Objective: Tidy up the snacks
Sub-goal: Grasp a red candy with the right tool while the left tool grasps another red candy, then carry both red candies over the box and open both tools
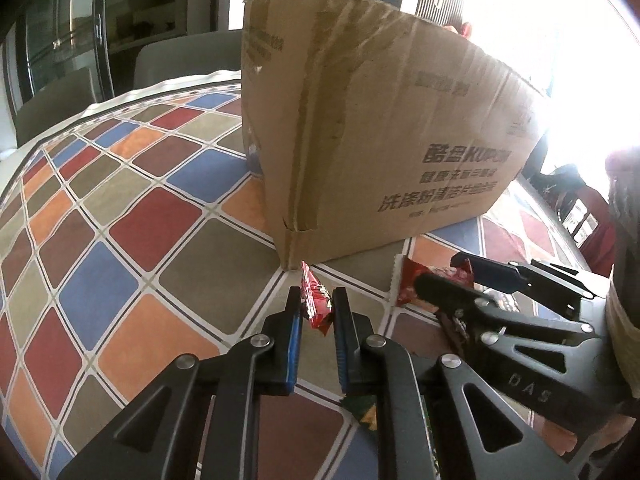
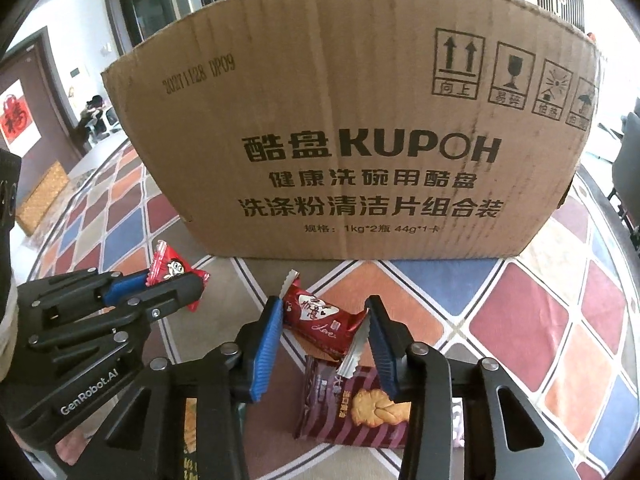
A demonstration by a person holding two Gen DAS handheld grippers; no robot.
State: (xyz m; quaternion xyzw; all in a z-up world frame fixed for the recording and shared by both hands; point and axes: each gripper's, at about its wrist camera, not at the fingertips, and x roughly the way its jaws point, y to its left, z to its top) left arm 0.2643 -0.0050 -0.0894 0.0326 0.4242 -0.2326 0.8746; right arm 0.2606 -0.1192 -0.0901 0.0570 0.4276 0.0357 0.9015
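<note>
Left tongs (image 1: 316,304) clamped on the red candy (image 1: 317,305); right tongs (image 2: 326,332) not quite pinching the love pack (image 2: 320,322); squeeze its middle, then lift both over the box (image 2: 340,128).

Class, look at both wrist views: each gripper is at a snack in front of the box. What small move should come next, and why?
Probably lift the left gripper with its red snack toward the box: the snack already sits pinched between its jaws. The right gripper only brackets the heart-print snack; whether its pads press yet is unclear.
</note>
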